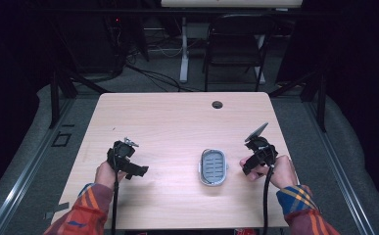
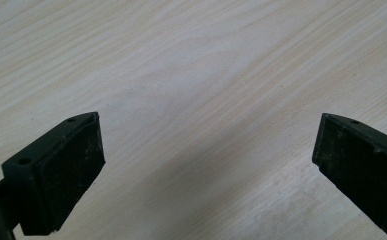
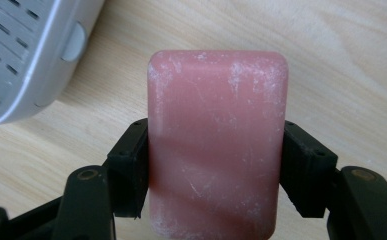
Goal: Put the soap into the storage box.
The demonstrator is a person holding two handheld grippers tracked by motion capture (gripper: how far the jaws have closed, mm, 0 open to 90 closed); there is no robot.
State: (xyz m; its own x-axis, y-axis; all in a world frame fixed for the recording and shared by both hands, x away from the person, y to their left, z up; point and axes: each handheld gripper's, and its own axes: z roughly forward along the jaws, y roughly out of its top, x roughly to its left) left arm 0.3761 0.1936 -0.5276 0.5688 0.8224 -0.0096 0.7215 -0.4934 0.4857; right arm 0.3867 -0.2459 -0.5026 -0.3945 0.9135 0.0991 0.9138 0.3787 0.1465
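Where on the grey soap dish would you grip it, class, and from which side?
Grip the soap dish across its short width, straight from above, probably with the open left gripper. It lies flat with long rounded sides, and the right gripper holds the pink soap bar.

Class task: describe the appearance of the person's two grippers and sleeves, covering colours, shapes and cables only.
Both grippers are black. The left gripper has broad flat jaws with small screw holes; the right gripper carries a grey three-cornered plate. A black cable trails from each. The sleeves are plaid: orange-red, navy and yellow.
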